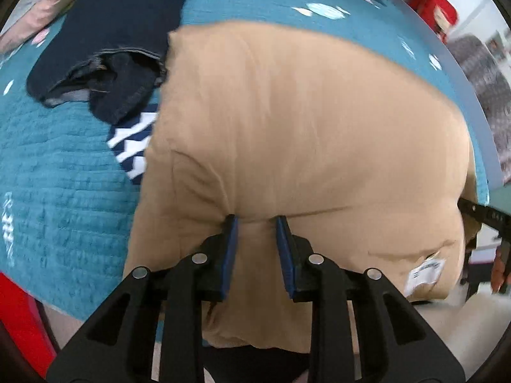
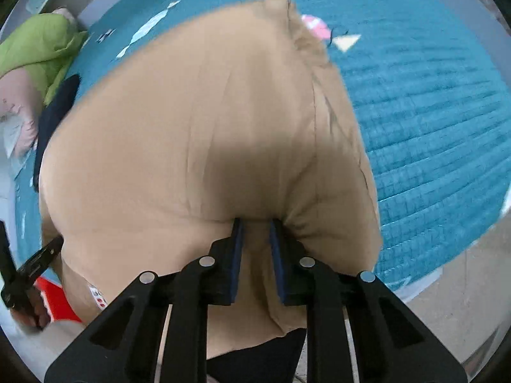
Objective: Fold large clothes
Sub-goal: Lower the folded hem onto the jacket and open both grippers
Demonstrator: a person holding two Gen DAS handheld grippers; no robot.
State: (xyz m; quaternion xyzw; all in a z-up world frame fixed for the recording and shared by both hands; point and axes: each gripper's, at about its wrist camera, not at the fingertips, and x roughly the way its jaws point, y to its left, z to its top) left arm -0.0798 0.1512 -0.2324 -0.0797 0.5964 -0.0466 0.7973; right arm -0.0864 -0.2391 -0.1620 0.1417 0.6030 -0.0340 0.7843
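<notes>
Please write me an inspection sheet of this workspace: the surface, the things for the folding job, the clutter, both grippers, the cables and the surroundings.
Surface: teal quilted bedspread with pale printed patches.
Job's things: tan garment spread over the bedspread, its near edge pinched up; a white label shows near that edge.
Clutter: dark jeans beside the tan garment; a blue-and-white striped cloth half under both; green and pink bedding at the far edge.
Grippers: left gripper and right gripper each closed on a fold of the tan garment.
Cables: nothing seen.
Surroundings: red object beyond the bed, too blurred to identify.
</notes>
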